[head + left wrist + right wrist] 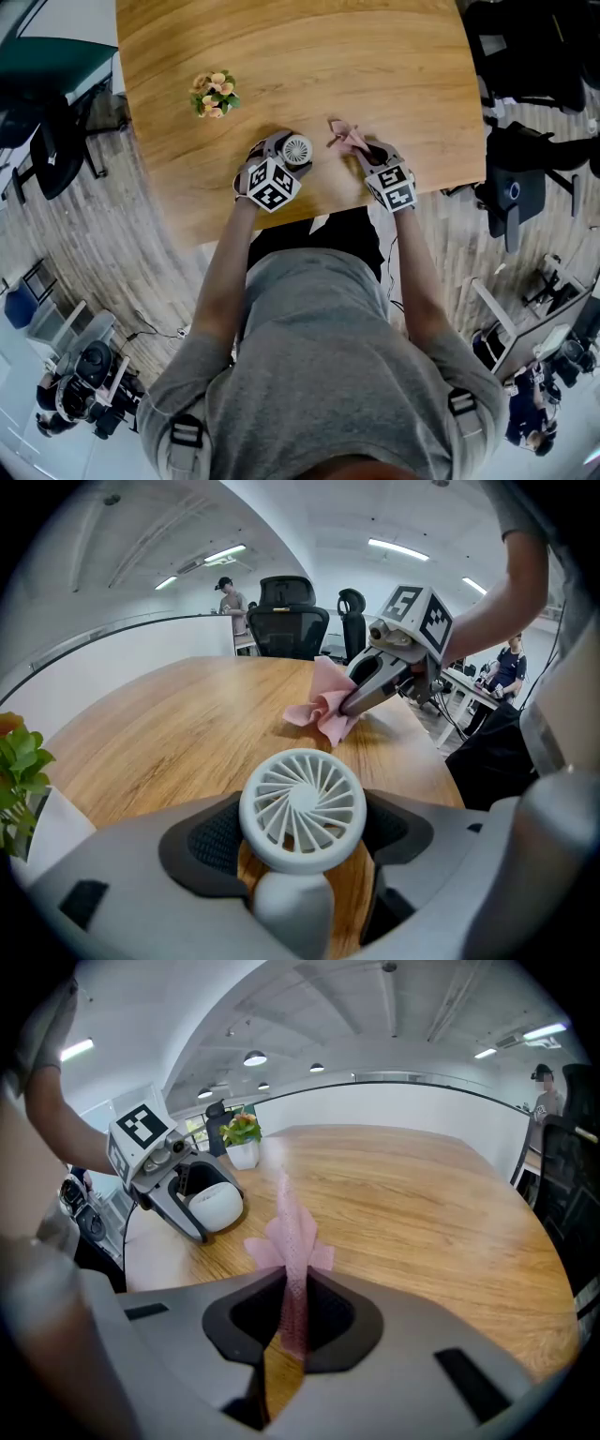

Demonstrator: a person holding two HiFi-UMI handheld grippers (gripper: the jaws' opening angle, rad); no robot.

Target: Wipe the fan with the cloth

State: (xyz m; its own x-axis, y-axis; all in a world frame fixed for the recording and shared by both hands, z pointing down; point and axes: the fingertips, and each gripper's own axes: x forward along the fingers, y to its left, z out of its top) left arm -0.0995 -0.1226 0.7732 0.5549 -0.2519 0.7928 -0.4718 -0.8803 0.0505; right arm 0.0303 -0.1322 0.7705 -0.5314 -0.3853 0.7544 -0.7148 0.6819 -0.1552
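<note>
Wooden table [375, 56] sits centre stage, with pale grey plank floor [122, 253] all around it. Left of the table there's a teal desk [52, 58] and a dark chair [52, 141]; right of it, black chairs [525, 56]. Beyond the table runs a low white curved wall [122, 644], and strip lights [398, 548] glow overhead

Bright, even indoor light in all three views. Ceiling strip lights [398, 548] burn white in left gripper view; round ceiling lamps [254, 1057] glow in right gripper view. Soft sheen on wooden counter [375, 56]; shadows faint and short. Strong fisheye: black vignette at corners of both gripper views, room edges curve in head view. Cloth [292, 1232] tip slightly blurred. Near body of right tongs [292, 1279] soft, out of focus.
</note>
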